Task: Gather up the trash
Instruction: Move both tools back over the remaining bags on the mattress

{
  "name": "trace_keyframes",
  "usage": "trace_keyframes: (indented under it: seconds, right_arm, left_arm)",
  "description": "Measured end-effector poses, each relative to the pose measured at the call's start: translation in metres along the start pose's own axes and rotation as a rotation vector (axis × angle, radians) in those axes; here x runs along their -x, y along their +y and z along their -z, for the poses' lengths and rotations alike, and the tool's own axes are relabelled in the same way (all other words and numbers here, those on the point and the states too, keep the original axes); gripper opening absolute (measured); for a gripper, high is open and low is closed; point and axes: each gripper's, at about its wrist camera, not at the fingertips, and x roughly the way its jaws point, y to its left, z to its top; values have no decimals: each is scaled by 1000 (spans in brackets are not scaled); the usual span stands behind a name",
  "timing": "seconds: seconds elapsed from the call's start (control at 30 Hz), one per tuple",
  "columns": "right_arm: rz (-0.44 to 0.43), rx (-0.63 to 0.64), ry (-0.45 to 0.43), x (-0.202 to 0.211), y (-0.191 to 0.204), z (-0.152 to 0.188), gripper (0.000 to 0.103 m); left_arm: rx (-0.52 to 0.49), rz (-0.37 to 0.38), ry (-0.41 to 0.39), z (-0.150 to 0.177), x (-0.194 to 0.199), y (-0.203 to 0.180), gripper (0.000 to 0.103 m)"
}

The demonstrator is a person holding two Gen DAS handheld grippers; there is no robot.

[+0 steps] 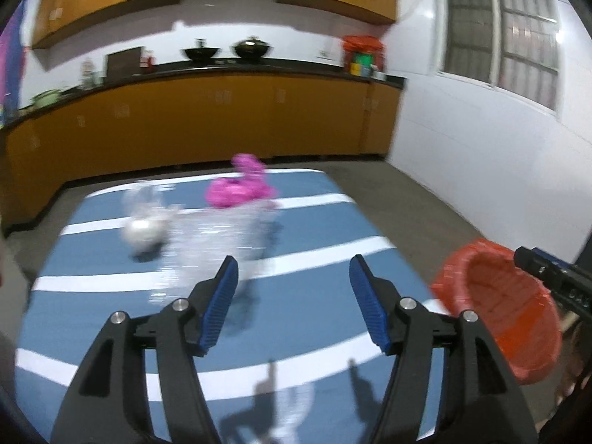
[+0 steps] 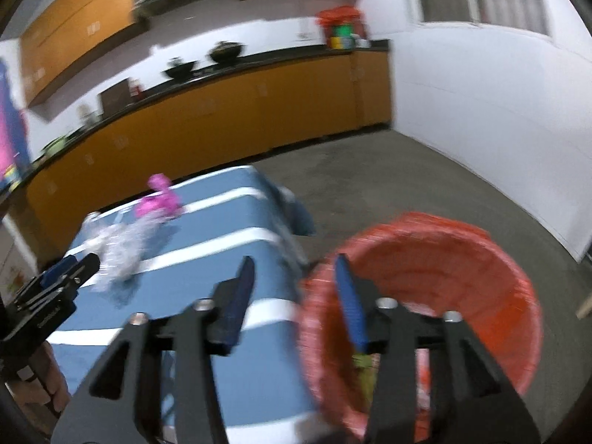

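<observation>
Step in hand, judged: reaching for the next scrap on the table.
- Advice: steady the left gripper [image 1: 294,298] before closing; approach low over the cloth, centre the soft bulk between the jaws, pinch the body rather than a loose edge, as thin plastic likely slips and trails. Carry to the red-lined bin [image 1: 507,310], lower right of the left view.

Grippers:
- Left: jaws spread, nothing between them.
- Right gripper [image 2: 296,296]: jaws parted, empty, poised over the bin rim [image 2: 425,229]; some litter apparently inside, blurred.

Trash:
- Clear crinkled plastic wrap [image 1: 214,236], translucent, glinting, centre of frame just beyond the left jaw tips.
- Pink bag [image 1: 240,185], crumpled, glossy, touching the wrap's far side.
- Pale round wad [image 1: 142,233], left of the wrap; material unclear.
- All on the blue-and-white striped tablecloth [image 1: 314,318].
</observation>
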Motion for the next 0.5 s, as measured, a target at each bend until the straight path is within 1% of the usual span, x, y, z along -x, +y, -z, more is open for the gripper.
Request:
trace_keyframes:
  seconds: [0.1, 0.3, 0.43, 0.5]
  right_arm:
    - [-61, 59, 11, -11, 35, -3, 49]
    - [-199, 144, 51, -42, 110, -9, 49]
    - [-262, 175, 84, -66, 149, -14, 49]
    - [-274, 186, 100, -78, 167, -16, 49]
  left_arm:
    - [40, -85, -9, 3, 8, 40, 63]
    - [130, -217, -20, 11, 24, 111, 63]
    - [179, -266, -28, 14, 34, 142, 63]
    - [195, -286, -33, 16, 38, 156, 64]
